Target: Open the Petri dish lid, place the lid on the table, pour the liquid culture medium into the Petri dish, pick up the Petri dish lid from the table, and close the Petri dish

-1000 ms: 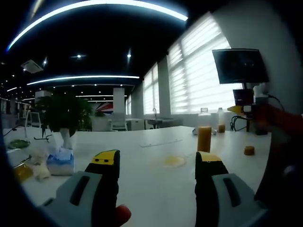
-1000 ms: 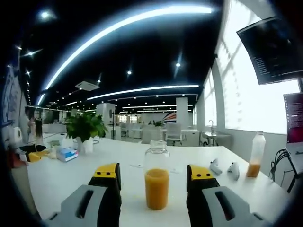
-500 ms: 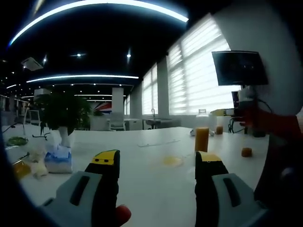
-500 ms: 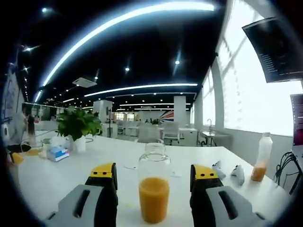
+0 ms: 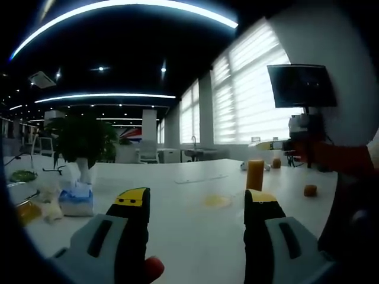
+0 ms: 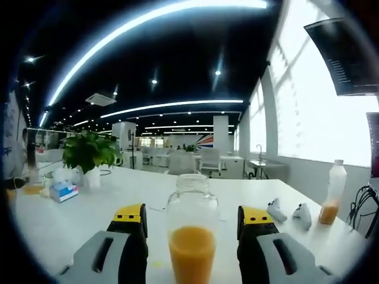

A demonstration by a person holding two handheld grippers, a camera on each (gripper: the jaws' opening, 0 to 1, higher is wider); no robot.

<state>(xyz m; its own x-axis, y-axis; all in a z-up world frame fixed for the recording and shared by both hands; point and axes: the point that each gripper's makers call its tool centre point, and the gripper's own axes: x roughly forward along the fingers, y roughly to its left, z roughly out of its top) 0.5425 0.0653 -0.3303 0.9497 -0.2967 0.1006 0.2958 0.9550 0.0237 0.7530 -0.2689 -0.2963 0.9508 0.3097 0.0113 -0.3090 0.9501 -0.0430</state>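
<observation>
Reaching for the jar while the dish waits on the table

Standing between the 2 yellow-tipped jaws of the right gripper [image 6: 193, 218], a glass jar [image 6: 192, 228] with orange liquid in its lower part is seen close in the right gripper view. The jaws are spread and do not touch the glass on either side; a gap shows at both. The jar has no cap on its neck. Behind it, on the white table [image 6: 89, 207], lie 2 small white controllers [image 6: 288, 212], and a plastic bottle [image 6: 333, 192] with some orange liquid stands at the far right. A potted plant [image 6: 89, 157] and a blue tissue pack [image 6: 63, 190] are at the far left.

The left gripper [image 5: 196, 204] also has its jaws spread, with nothing between them. In the left gripper view, beyond its tips, the Petri dish [image 5: 217, 202] rests flat on the table and looks yellowish; I cannot tell if its lid is on. Further right the same jar [image 5: 255, 173] stands with the other gripper [image 5: 277, 144] arriving at it, held by a red sleeve [image 5: 346, 160]. A small brown cap [image 5: 310, 190] lies nearby on the table. A dark monitor [image 5: 301, 84] hangs above.
</observation>
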